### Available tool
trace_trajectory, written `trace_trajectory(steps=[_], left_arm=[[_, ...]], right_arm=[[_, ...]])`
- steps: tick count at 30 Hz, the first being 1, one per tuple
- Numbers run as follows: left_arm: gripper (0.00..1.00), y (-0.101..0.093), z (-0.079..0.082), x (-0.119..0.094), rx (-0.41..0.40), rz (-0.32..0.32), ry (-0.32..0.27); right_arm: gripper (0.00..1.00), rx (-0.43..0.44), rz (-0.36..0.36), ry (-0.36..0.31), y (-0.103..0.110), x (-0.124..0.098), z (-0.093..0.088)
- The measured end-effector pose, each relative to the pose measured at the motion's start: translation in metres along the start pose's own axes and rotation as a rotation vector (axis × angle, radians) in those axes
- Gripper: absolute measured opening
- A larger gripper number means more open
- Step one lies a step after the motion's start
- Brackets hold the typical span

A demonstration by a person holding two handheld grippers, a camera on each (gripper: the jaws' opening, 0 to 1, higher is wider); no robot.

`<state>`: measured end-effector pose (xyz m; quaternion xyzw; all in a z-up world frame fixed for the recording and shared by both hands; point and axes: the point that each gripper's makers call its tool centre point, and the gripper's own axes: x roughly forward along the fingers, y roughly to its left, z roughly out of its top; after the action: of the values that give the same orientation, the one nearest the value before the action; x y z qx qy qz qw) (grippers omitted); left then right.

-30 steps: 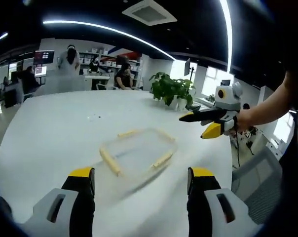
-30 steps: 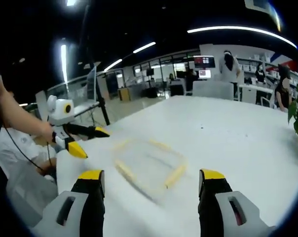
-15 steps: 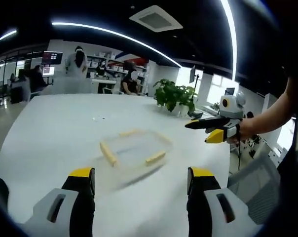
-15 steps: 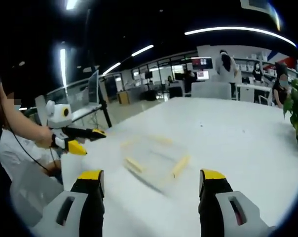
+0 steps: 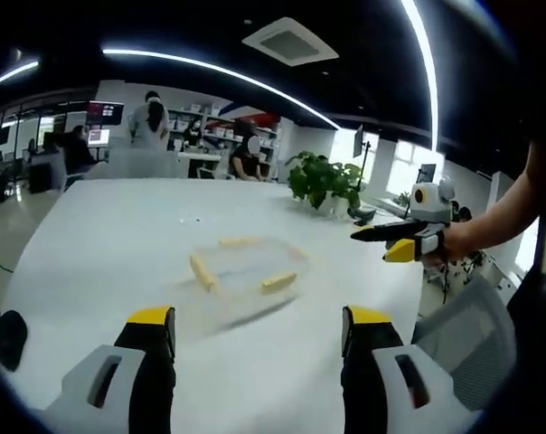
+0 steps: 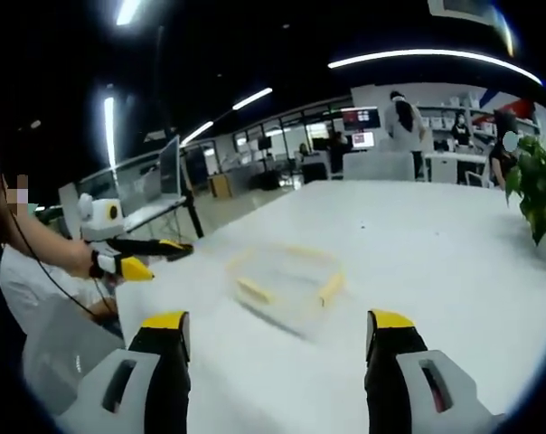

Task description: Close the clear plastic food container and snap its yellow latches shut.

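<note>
The clear plastic food container [image 5: 241, 271] lies flat on the white table [image 5: 101, 244], a little above the centre of the left gripper view, and just left of centre in the right gripper view; its walls are blurred, so I cannot tell whether the lid is fully seated. Yellow latches [image 5: 202, 272] show along its edges — one on the left side, one on the near right, a fainter one at the far edge. The left gripper [image 5: 255, 330] stands at the bottom of its view with jaws spread wide and nothing between them; the right gripper [image 6: 277, 334] is likewise wide apart and empty, and it also shows at the right of the left gripper view, held well clear of the container. Both hang above the table, apart from the box. To do the approach well, I judge it best to bring each gripper down on opposite sides of the container, so one can steady it while the other presses — a light, clear box on a smooth table is likely to slide if pushed from one side alone. A potted plant [image 5: 323, 181] stands at the far edge of the table, well out of the way.
</note>
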<state>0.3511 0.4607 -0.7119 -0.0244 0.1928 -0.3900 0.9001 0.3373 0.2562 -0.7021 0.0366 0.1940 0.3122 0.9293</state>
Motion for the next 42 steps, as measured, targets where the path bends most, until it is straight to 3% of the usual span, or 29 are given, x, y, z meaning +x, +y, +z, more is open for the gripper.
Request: trace_trajectory(steps=[5, 11, 18, 27, 34, 42], left_arm=[[0.75, -0.003, -0.002, -0.007, -0.010, 0.019, -0.014], [0.75, -0.008, -0.011, -0.012, -0.026, 0.032, -0.021], [0.75, -0.011, -0.015, -0.017, -0.039, 0.073, -0.051], [0.73, -0.017, -0.017, -0.017, -0.023, 0.099, -0.046], [0.72, -0.016, -0.018, -0.018, -0.001, 0.114, -0.040], [0.71, -0.016, -0.024, -0.018, 0.022, 0.117, -0.020]], right_arm=[[0.80, -0.027, -0.042, -0.054, 0.004, -0.009, 0.006], [0.81, -0.046, -0.040, -0.052, 0.011, -0.013, -0.002], [0.80, -0.008, -0.070, -0.059, 0.008, -0.017, -0.010], [0.80, 0.005, -0.113, -0.093, 0.001, -0.023, -0.008], [0.81, -0.024, -0.098, -0.099, 0.006, -0.023, -0.010], [0.81, -0.021, -0.088, -0.070, 0.010, -0.027, -0.027]])
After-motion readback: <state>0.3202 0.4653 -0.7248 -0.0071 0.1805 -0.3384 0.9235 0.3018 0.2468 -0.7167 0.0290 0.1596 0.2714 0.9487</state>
